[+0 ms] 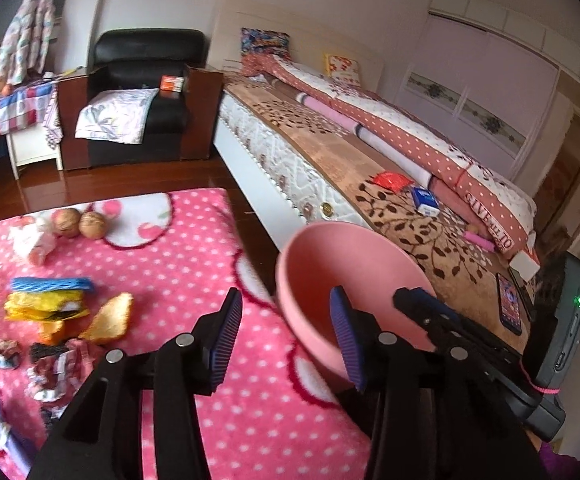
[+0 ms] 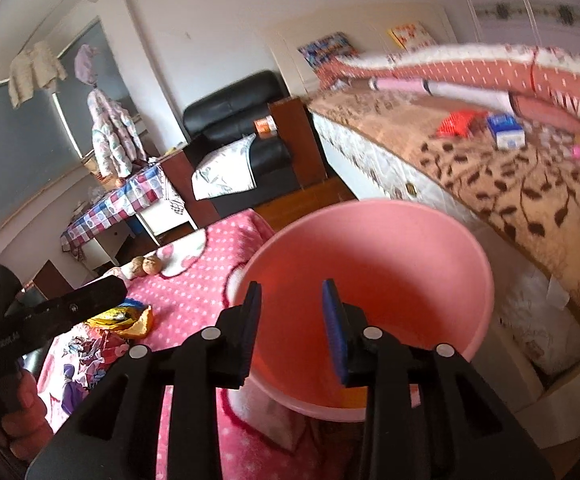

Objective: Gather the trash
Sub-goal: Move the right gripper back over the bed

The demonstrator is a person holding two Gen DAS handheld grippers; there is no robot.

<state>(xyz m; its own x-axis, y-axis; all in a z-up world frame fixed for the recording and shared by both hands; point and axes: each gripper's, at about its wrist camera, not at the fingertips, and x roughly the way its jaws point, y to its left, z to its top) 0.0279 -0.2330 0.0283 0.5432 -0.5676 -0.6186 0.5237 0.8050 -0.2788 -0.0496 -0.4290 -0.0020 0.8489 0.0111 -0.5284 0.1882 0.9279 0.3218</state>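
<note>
A pink plastic bin [image 1: 322, 280] stands at the right edge of a pink polka-dot blanket [image 1: 193, 264]; it also fills the right wrist view [image 2: 390, 264], empty inside. Trash lies on the blanket's left: a yellow wrapper [image 1: 45, 306], a blue wrapper [image 1: 51, 283], an orange-yellow piece [image 1: 109, 318], crumpled paper [image 1: 33, 240] and several small wrappers [image 1: 49, 364]. My left gripper [image 1: 285, 340] is open and empty, at the bin's near rim. My right gripper [image 2: 292, 328] is open and empty, over the bin's mouth; it also shows in the left wrist view [image 1: 426, 308].
Two walnuts [image 1: 79, 222] sit at the blanket's far edge. A bed [image 1: 370, 168] with small boxes, a red packet and a phone [image 1: 510, 308] runs along the right. A black armchair [image 1: 145, 92] and a checkered table [image 1: 5, 112] stand behind on the wooden floor.
</note>
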